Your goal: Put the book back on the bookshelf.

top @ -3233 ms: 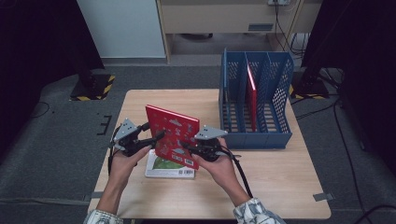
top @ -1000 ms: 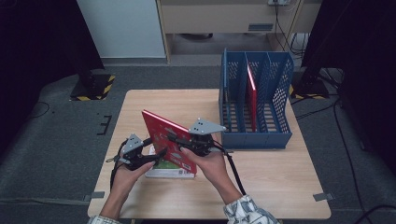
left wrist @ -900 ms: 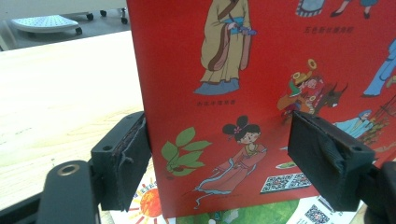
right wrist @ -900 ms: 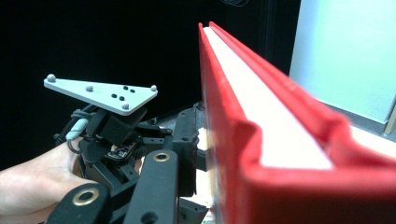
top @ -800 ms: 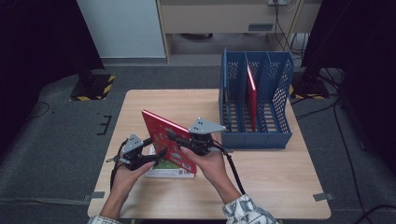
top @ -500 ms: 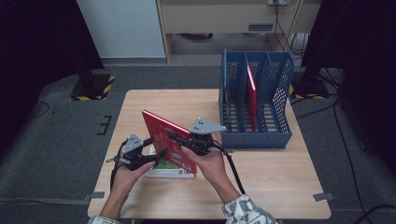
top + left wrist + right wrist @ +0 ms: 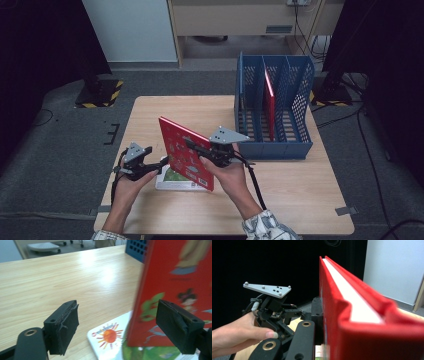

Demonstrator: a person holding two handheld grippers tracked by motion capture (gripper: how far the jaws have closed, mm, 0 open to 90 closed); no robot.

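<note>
- Left tool (image 7: 161,161): jaws spread and just widening, nothing pinched, at 9 o'clock of the red book (image 7: 186,156).
- Red book: upright, mid-table; stiff, light, slick cover.
- Right tool (image 7: 196,148): pinching its top edge at 3 o'clock; grip there.

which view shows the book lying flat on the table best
The left gripper view: the flat book shows its sun picture up close, below the red book. The high view shows only a strip of it; the right gripper view, barely a sliver.
</note>
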